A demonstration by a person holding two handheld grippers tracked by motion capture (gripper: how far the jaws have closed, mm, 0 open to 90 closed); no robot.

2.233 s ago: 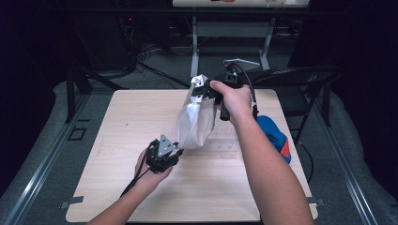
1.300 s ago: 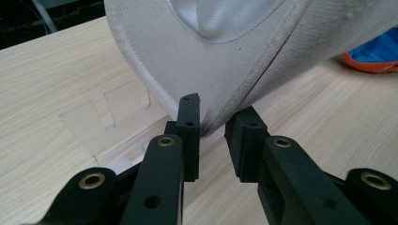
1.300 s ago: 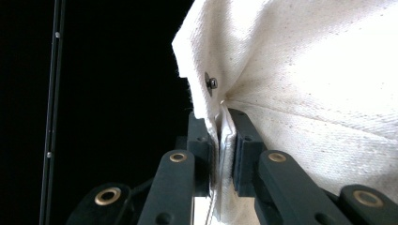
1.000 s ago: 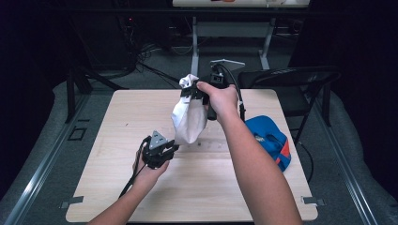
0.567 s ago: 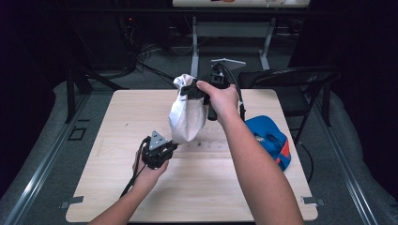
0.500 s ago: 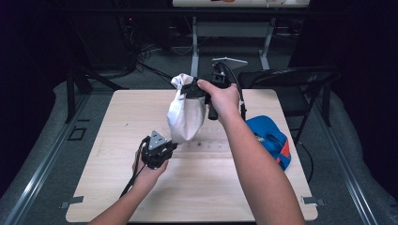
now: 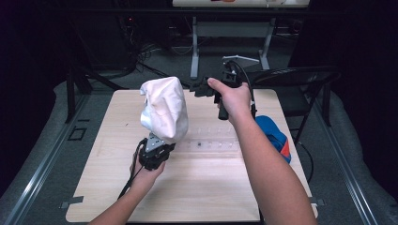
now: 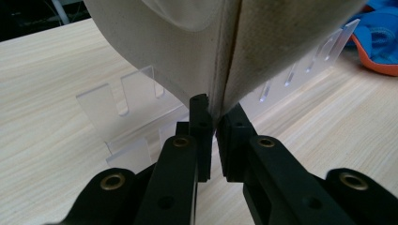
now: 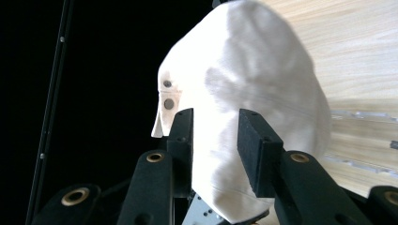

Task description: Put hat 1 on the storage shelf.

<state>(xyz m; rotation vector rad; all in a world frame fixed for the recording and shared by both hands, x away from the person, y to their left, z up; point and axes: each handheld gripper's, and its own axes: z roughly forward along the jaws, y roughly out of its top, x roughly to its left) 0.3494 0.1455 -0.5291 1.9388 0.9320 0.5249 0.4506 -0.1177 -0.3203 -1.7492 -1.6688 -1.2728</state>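
Observation:
A white cloth cap (image 7: 164, 108) stands upright over my left gripper (image 7: 157, 139), near the middle of the wooden table (image 7: 211, 197). In the left gripper view, my left gripper (image 8: 213, 112) has just been closing and is shut on the bottom seam of the white cap (image 8: 187, 47). My right gripper (image 7: 196, 90) hovers to the right of the cap's top, apart from it. Its jaws have just opened and nothing is between them. In the right gripper view, the white cap (image 9: 248, 70) shows beyond my right gripper (image 9: 216, 126).
A clear slotted plastic rack (image 7: 206, 143) lies flat on the table behind the left gripper, and the rack (image 8: 122, 93) also appears under the cap. A blue and orange cap (image 7: 272, 136) rests at the table's right edge. A dark folding chair (image 7: 295, 77) stands past the far right corner.
The right gripper has let go of the cap's top and drawn back a little to the right. The cap has tipped leftward and is now held from below by the left gripper alone.

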